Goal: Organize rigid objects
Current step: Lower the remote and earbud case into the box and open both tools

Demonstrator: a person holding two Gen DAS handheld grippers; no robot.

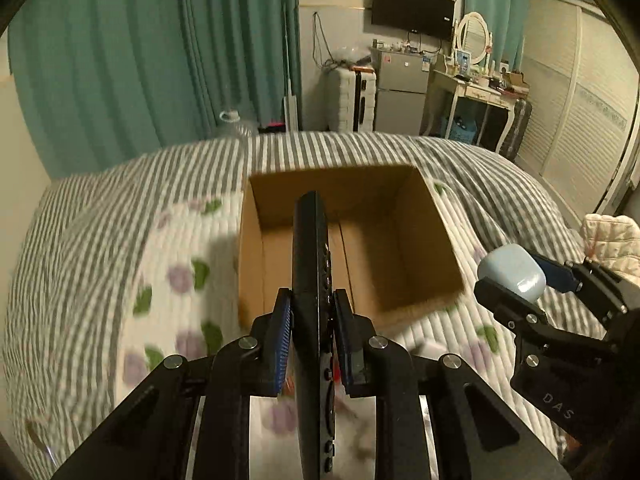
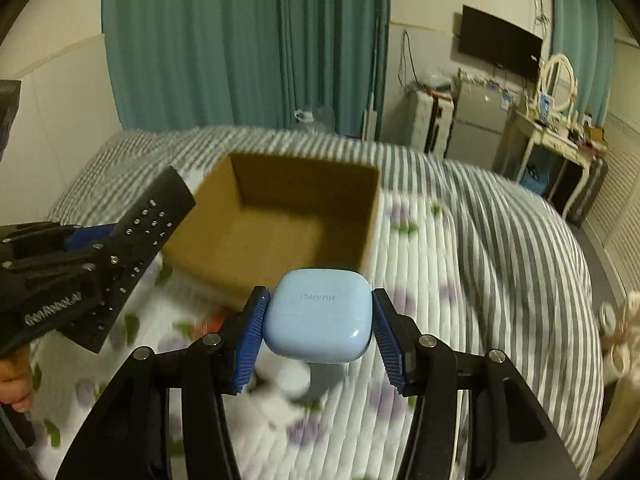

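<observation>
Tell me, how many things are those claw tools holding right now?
2. The left gripper clamps a black remote control over the cardboard box; the right gripper clamps a light blue earbud case near the box's front edge.

Teal curtains (image 1: 152,60), wall-mounted TV (image 1: 412,8), small fridge (image 1: 402,88), white dressing table (image 1: 476,96), oval mirror (image 1: 474,36)

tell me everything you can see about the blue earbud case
The earbud case is a pale blue, glossy, rounded plastic square with HUAWEI printed on its face, reading upside down. A faint lid seam crosses it; it looks closed. The right gripper clamps its two sides with blue ribbed pads, holding it above the bed, just short of the box.
</observation>
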